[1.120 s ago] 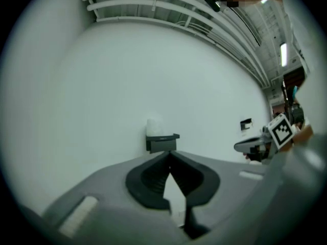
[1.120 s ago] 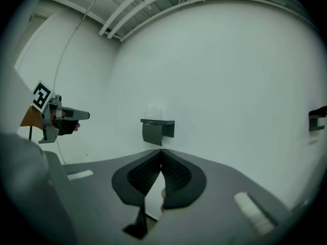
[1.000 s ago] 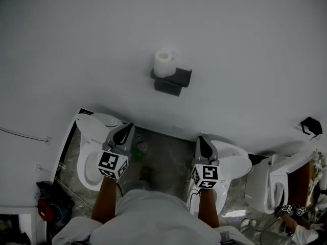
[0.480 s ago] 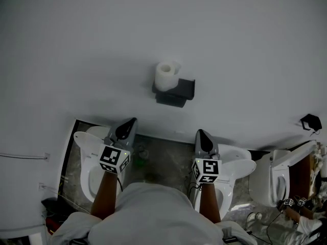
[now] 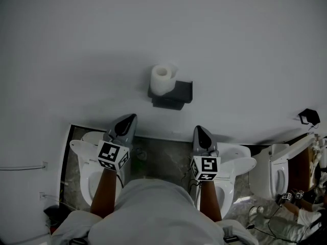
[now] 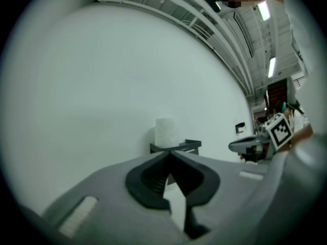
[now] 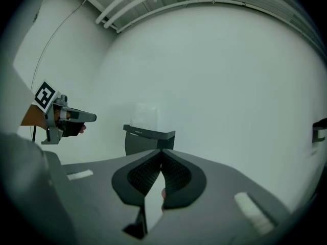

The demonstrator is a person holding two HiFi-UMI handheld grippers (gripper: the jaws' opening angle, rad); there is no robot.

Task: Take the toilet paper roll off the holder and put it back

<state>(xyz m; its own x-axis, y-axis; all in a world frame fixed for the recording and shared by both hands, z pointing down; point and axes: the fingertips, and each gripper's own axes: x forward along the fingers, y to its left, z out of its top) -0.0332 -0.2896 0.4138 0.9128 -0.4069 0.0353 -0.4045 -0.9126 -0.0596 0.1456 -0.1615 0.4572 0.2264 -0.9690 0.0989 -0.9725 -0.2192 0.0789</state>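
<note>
Your head view is dim, the plain white wall (image 5: pixel 230 45) reading grey. Gripper views bow inside dark round edges; bright ceiling strip lights (image 6: pixel 264 10) glare upper right in the left one.

White wall above a strip of stone floor.
The bare wall (image 5: pixel 153 29) runs from 9 through 12 to 3 o'clock. The mottled grey floor (image 5: pixel 163 154) lies at 6, with a toilet (image 5: pixel 82 154) at 8 and two more at 4. Ceiling strip lights (image 6: pixel 264 10) glow.
</note>
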